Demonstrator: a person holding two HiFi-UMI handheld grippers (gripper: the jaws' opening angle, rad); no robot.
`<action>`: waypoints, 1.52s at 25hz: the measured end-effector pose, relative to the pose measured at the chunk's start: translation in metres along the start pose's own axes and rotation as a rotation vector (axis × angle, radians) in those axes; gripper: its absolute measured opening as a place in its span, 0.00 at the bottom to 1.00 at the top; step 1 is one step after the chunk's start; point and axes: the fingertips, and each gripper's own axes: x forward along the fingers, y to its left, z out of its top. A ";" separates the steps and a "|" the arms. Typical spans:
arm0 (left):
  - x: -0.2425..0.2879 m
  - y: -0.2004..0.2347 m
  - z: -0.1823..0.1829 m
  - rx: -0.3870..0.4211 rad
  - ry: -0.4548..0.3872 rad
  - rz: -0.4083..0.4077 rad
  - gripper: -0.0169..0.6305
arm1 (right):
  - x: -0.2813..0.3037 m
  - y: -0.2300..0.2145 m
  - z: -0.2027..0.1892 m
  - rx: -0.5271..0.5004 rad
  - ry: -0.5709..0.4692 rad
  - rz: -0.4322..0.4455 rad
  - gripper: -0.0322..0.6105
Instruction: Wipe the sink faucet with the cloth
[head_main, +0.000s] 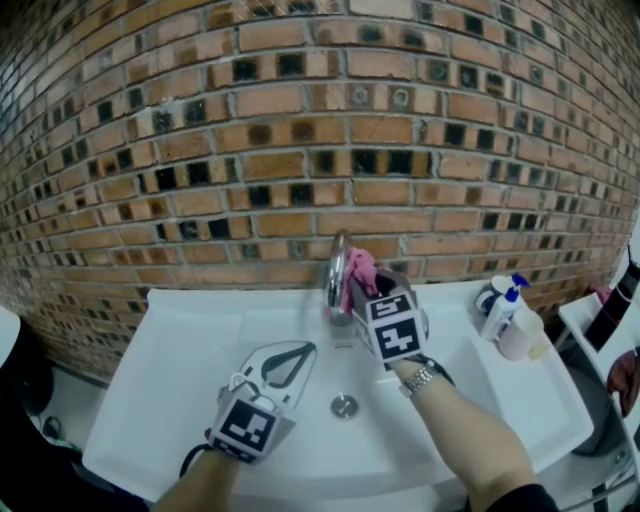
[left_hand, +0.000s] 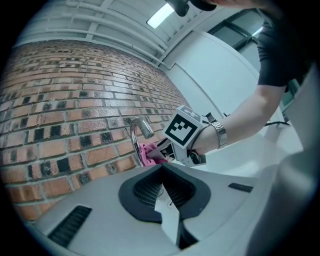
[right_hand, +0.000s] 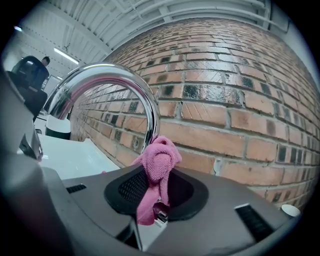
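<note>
Right gripper (head_main: 362, 292) has the pink cloth (head_main: 360, 268) pinched tight, right up against the faucet (head_main: 338, 262). Left gripper (head_main: 292, 357) sits closed and empty, just in front of the faucet.

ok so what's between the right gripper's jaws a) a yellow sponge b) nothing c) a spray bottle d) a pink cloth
d: the right gripper is shut on a pink cloth, whose bunched end stands up right at the chrome faucet.
</note>
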 end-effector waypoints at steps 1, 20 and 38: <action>0.000 0.000 0.000 -0.001 0.000 0.000 0.04 | -0.001 0.001 -0.001 0.001 0.003 0.000 0.20; 0.000 -0.001 -0.001 0.001 0.007 -0.004 0.04 | -0.005 0.033 -0.045 0.016 0.078 0.062 0.20; 0.000 -0.002 0.000 -0.015 0.011 -0.001 0.04 | -0.002 0.053 -0.086 0.029 0.227 0.148 0.20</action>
